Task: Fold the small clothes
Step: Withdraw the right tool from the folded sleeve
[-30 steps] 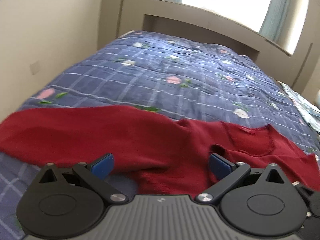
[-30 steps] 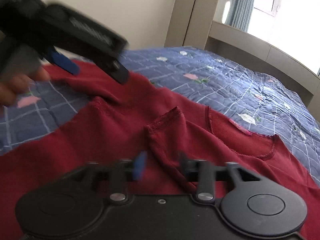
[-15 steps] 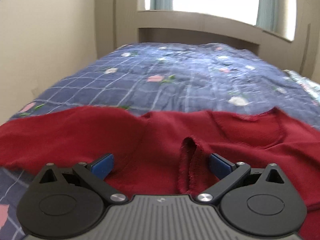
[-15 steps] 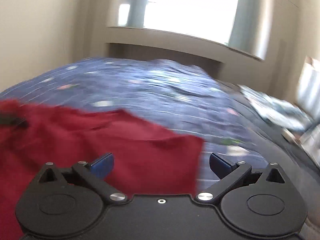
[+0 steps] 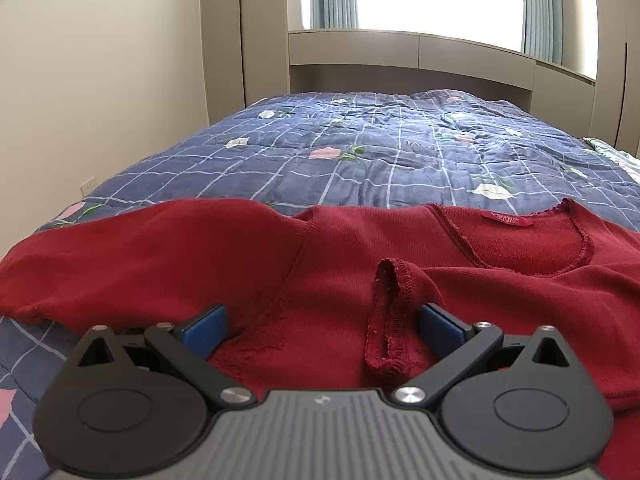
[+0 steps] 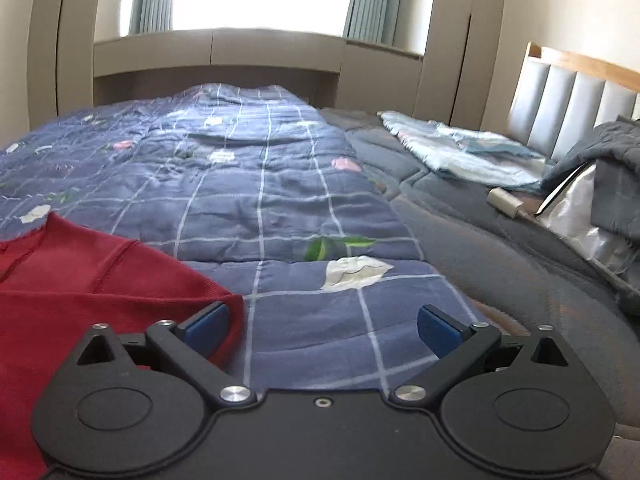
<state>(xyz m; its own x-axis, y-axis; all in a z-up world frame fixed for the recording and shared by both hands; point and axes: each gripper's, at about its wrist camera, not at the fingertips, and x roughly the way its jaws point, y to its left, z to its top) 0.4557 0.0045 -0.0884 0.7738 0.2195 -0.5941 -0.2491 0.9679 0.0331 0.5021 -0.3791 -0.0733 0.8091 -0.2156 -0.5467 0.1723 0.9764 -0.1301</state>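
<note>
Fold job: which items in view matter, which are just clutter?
Belongs to the job:
- red top, spread on the blue quilt
- left tongs, open over the top
- right tongs, open at the top's edge

Lying about:
- pale folded cloth
- small beige device
- silver bag

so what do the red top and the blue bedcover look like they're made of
Red top: soft matte knit, probably cotton or a blend; fine ribbing and overlocked stitched edges show. Blue bedcover: quilted woven fabric, likely padded cotton or polyester; puffy stitched squares, printed flowers, low sheen.

Left gripper (image 5: 322,326) jaws wide apart; right gripper (image 6: 322,326) likewise, angled down.
</note>
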